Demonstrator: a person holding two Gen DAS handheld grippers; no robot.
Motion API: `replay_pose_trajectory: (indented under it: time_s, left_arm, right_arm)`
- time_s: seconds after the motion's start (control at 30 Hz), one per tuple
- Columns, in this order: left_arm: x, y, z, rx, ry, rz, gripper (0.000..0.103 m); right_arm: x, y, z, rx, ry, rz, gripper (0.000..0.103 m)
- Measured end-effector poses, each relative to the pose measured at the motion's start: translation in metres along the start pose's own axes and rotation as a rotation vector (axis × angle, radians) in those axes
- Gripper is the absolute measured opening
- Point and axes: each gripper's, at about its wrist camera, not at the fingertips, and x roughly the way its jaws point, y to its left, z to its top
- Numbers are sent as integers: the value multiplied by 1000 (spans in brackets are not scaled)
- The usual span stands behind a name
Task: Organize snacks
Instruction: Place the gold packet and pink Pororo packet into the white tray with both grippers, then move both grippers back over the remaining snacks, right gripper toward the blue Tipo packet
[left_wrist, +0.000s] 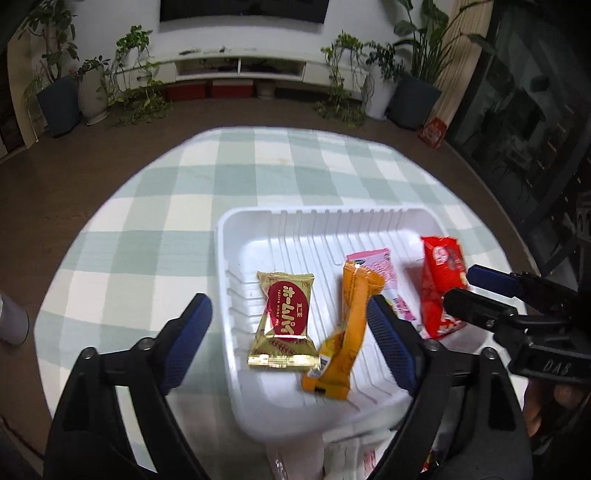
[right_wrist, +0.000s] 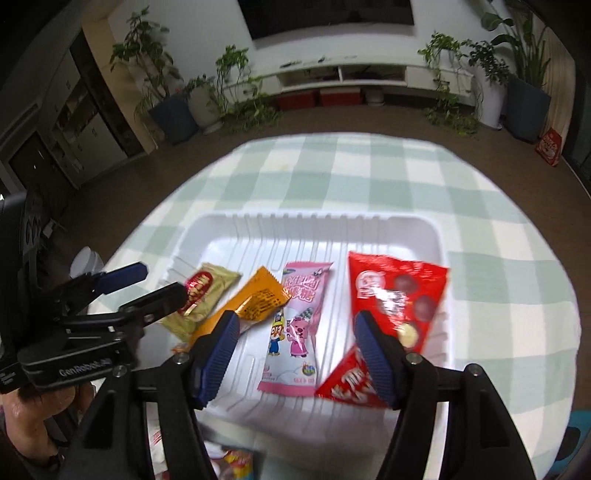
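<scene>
The tablecloth (left_wrist: 155, 206) is checked in pale green and white, and the tray (left_wrist: 317, 221) is plain white. Its packets are gold with a red oval (left_wrist: 282, 321), orange (left_wrist: 347, 325), pink (cartoon figures printed on it) (right_wrist: 295, 328) and red (right_wrist: 399, 291).

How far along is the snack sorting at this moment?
Done: four packets lie in the white tray: gold packet, orange packet, pink packet, red packet. In hand: nothing; the left gripper and right gripper both stand open above the tray. Left: more wrappers show at the near edge, outside the tray.
</scene>
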Motion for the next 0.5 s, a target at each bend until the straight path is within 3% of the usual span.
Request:
replay_pose_trajectory:
  time_s: [0.1, 0.17, 0.27, 0.43, 0.5]
  left_arm:
    - [-40, 4, -15, -22, -65, -19, 102]
    - [-67, 4, -35, -18, -122, -35, 102]
    - [-94, 0, -74, -5, -157, -41, 102]
    - [-114, -11, -145, -28, -172, -65, 102]
    - [-113, -9, -170, -102, -116, -98, 102]
  right_arm:
    - [-38, -8, -11, 34, -74, 47, 81]
    - [-62, -14, -25, 69, -125, 84, 89]
    - [-93, -25, -59, 146, -184, 123, 93]
    - [-119, -40, -132, 315, -256, 167, 98]
    - [-119, -41, -158, 366, -242, 177, 98]
